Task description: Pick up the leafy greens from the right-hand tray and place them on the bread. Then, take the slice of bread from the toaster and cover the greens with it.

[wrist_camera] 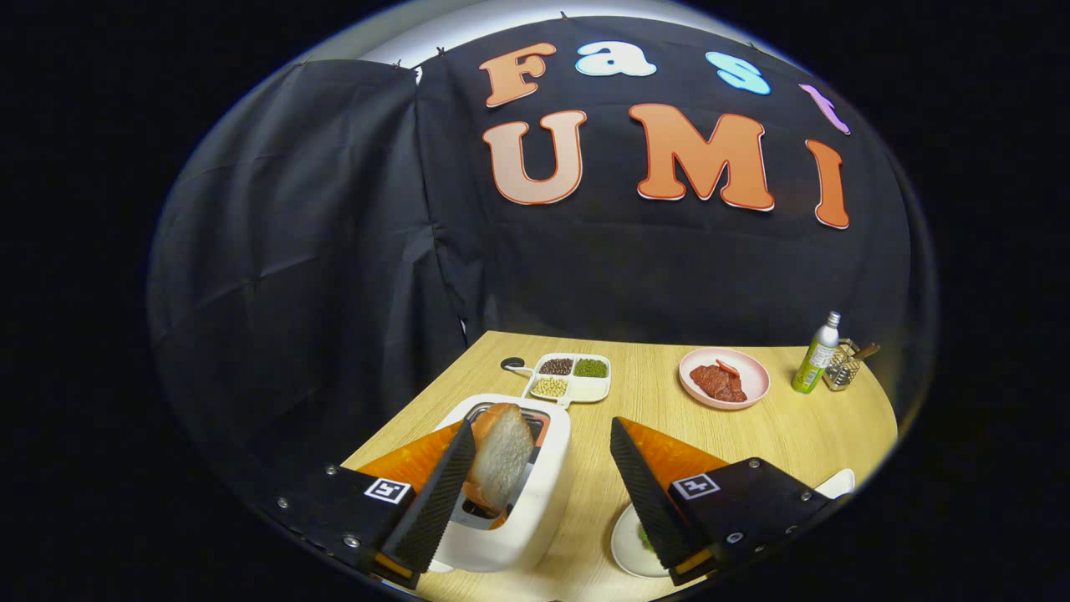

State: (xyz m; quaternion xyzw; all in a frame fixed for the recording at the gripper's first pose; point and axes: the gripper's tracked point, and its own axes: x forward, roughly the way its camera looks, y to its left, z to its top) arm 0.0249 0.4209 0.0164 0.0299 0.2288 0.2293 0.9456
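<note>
Gripper [535, 472] spread wide, grasping nothing. Left finger [435, 493] right against the bread slice [501, 456], right finger well clear of it. Slice upright, tilted a little, standing out of the white toaster [527, 518] slot, just ahead of the left finger. White plate [625, 548] beside the right finger, mostly hidden by it, a sliver of leafy greens [645, 539] on top. Further out on the wooden table [652, 393]: divided tray [570, 377] of beans and seeds, pink plate [724, 378] with red meat [717, 382], then green bottle [816, 354] next to a wire holder [843, 368].
</note>
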